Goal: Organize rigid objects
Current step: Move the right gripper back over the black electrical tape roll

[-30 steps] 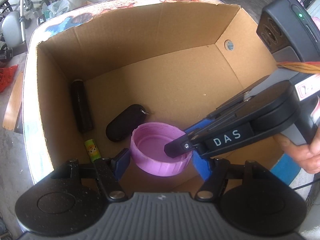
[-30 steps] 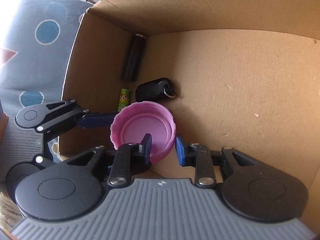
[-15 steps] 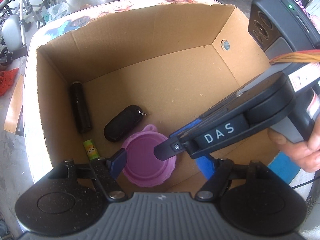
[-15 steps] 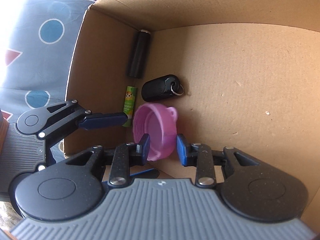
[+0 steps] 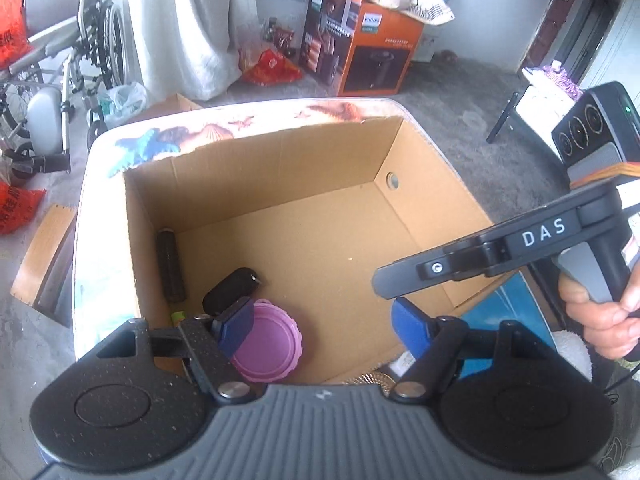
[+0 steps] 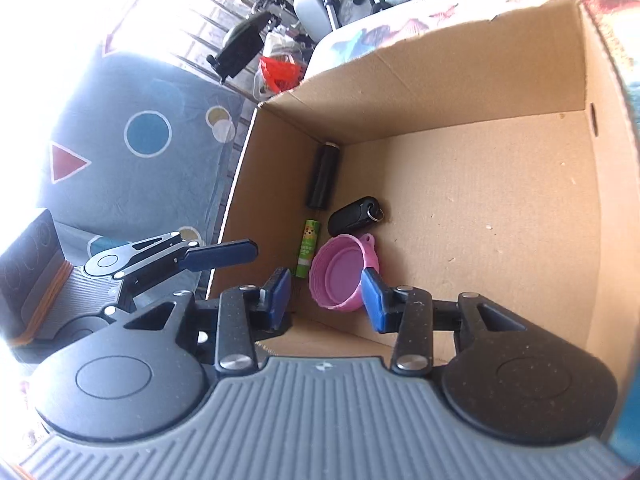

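A pink collapsible bowl [image 5: 268, 344] lies on the floor of the cardboard box [image 5: 320, 152], near its front left corner; it also shows in the right wrist view [image 6: 344, 272]. Beside it lie a black key fob [image 6: 354, 216], a black cylinder [image 6: 323, 178] and a small green tube [image 6: 306, 246]. My left gripper [image 5: 324, 326] is open and empty above the box's front edge. My right gripper [image 6: 326, 294] is open and empty, raised above the bowl. The right gripper's body also shows in the left wrist view [image 5: 500, 256].
The box stands on a patterned surface [image 5: 160, 140]. Beyond it are a wheelchair [image 5: 52, 80], an orange carton [image 5: 360, 36] and red bags on the floor. A patterned grey-blue cushion [image 6: 132, 140] lies left of the box.
My right gripper let go of the pink bowl, which now lies in the box. Both grippers have risen and pulled back from the box, and the right one has opened wider.
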`<state>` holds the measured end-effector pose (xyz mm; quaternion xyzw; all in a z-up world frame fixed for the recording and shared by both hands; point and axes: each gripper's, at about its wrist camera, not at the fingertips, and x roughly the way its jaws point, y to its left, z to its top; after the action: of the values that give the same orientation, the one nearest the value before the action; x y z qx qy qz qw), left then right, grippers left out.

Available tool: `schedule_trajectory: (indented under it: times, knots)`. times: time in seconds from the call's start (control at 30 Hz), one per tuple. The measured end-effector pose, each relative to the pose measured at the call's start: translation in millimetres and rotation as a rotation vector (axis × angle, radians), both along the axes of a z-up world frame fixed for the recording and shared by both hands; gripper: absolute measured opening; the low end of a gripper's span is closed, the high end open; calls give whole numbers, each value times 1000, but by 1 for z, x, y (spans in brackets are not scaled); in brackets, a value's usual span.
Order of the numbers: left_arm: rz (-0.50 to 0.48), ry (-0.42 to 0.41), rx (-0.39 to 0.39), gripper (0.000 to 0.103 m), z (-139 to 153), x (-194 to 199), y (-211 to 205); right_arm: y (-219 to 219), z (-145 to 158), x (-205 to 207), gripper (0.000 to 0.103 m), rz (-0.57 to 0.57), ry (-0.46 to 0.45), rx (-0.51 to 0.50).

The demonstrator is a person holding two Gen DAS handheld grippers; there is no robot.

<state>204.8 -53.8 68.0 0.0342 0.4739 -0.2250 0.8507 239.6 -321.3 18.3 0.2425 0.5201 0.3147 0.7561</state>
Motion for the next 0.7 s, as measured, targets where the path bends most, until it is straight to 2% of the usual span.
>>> schedule_trajectory:
  times: [0.17,0.33,0.47,0.53,0.63,0.7]
  knots:
    - [8,-129,-35,81,24,-56,5,-32,33,-65,39,-70,-153,44]
    - [78,-170,-57,83,8,-107,12,-51,30,-125,40,-133,-246,46]
    - [119,-134,-38,83,-29,-131,17,-35,-3,-160,41,-161,-255,0]
    - [122,-107,-12,84,-47,-136,14,-14,-29,-169,41,-157,-247,-71]
    - [117,-29,57,85,-80,-142,8,21,-62,-178,41,-129,-237,-163]
    - [123,-21,103,85,-93,-145,7,38,-72,-182,41,-105,-231,-180]
